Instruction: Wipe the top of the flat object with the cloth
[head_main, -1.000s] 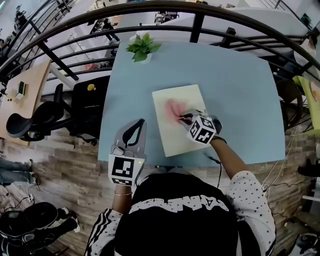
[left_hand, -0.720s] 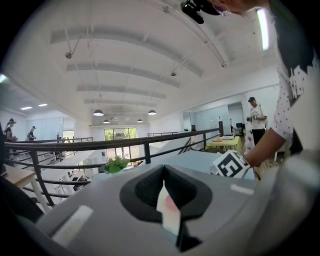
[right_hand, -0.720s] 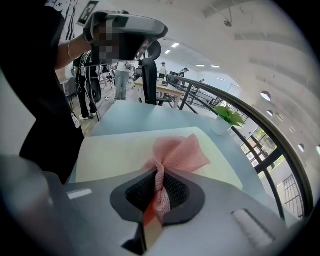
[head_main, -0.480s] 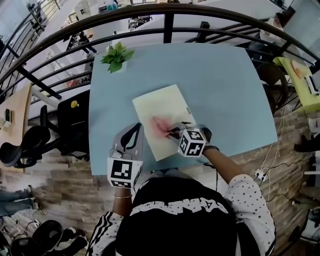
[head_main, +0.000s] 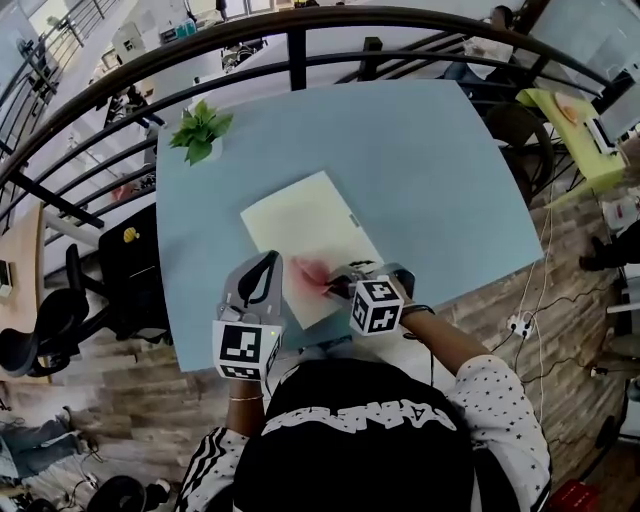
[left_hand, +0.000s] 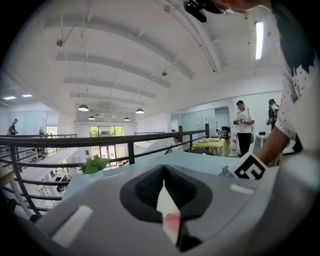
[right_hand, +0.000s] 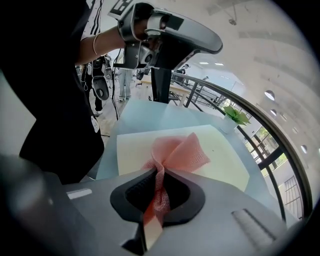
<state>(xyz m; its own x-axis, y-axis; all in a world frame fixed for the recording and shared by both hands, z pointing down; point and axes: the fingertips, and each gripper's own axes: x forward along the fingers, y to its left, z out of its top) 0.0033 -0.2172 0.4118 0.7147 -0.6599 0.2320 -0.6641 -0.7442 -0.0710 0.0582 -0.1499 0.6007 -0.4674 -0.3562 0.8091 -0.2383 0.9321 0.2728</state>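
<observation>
- The right gripper (right_hand: 159, 174) is clenched on a twisted neck of pink cloth (right_hand: 181, 150). The loose end fans out ahead of the jaws and lies on the near part of the cream board (head_main: 300, 225).
- The board lies flat on the blue counter (head_main: 430, 170), turned at an angle to its sides. Its near corner is close to the counter's front edge.
- The wiping appears to be at the near end. The far half of the board shows bare beyond the cloth.
- To do it well, hold the gripper low so the fanned cloth rubs the surface rather than the jaws. Work in long overlapping strokes toward the far end, lightly enough that the board does not slide.
- Only a narrow twist of cloth is held, so a hard drag could pull it free.
- The left gripper (head_main: 266, 270) has its jaws closed together with nothing between them. It sits at the board's left edge, just beside the cloth. Whether it presses on the board I cannot tell.
- There it could steady the board, but it also crowds strokes on that side.
- A small potted plant (head_main: 200, 130) stands at the counter's far left corner, well apart from the board.
- A dark railing (head_main: 297, 62) runs beyond the counter and a chair (head_main: 40, 340) stands off to the left. Neither is in the way.
</observation>
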